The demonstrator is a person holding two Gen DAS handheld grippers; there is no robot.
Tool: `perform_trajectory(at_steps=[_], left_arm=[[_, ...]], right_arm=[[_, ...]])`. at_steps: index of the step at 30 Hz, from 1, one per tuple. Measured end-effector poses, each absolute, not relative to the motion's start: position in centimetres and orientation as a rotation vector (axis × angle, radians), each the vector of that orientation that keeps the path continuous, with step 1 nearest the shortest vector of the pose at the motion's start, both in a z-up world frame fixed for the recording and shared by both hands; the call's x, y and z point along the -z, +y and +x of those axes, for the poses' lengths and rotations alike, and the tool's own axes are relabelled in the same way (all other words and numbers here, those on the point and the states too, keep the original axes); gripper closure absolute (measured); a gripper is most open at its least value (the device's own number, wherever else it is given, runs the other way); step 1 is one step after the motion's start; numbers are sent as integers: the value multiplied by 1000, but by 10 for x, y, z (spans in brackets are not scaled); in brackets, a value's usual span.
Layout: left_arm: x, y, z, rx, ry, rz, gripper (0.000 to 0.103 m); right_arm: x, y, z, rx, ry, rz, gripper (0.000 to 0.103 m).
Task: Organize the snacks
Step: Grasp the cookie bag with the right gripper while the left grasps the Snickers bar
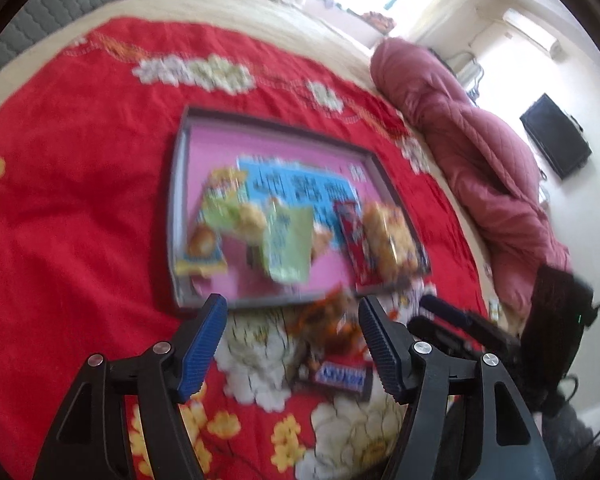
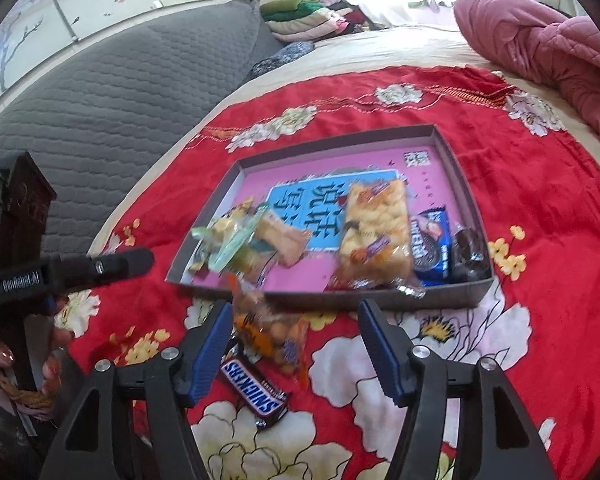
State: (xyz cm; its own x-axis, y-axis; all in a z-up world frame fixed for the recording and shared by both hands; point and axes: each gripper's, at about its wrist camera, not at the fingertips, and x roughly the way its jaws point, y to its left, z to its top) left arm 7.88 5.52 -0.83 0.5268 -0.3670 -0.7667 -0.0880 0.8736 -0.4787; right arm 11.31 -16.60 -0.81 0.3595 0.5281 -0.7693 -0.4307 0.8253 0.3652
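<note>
A grey tray (image 2: 380, 299) with a pink floor lies on the red flowered cloth (image 2: 540, 200). In it are a yellow cracker pack (image 2: 376, 232), a blue Oreo pack (image 2: 430, 246), a dark wrapped piece (image 2: 468, 252) and green and yellow packets (image 2: 236, 240). In front of the tray lie a clear orange snack bag (image 2: 268, 332) and a Snickers bar (image 2: 256, 392). My right gripper (image 2: 296, 352) is open above both, its pads off them. My left gripper (image 1: 292, 344) is open over the same bag (image 1: 328, 320) and bar (image 1: 340, 376), before the tray (image 1: 176, 200). The left wrist view is blurred.
A pink quilt (image 1: 480, 152) is heaped along the bed's right side. A grey quilted cushion (image 2: 100, 100) and folded clothes (image 2: 308, 16) lie beyond the cloth. A hand (image 2: 4, 356) holds the left gripper's body at the left, and one black finger (image 2: 112, 264) reaches toward the tray.
</note>
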Motion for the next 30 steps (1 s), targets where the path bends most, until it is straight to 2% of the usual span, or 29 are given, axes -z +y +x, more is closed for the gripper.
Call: perform_trajectory(at_steps=[16,30], left_arm=[[60,10,54,227,1240,-634,33],[76,-10,59,157,1265,-665,33]], right_arm=[[22,-162,115,-692,1092,134,37],[72,-150,150,-892,1247,280,37]])
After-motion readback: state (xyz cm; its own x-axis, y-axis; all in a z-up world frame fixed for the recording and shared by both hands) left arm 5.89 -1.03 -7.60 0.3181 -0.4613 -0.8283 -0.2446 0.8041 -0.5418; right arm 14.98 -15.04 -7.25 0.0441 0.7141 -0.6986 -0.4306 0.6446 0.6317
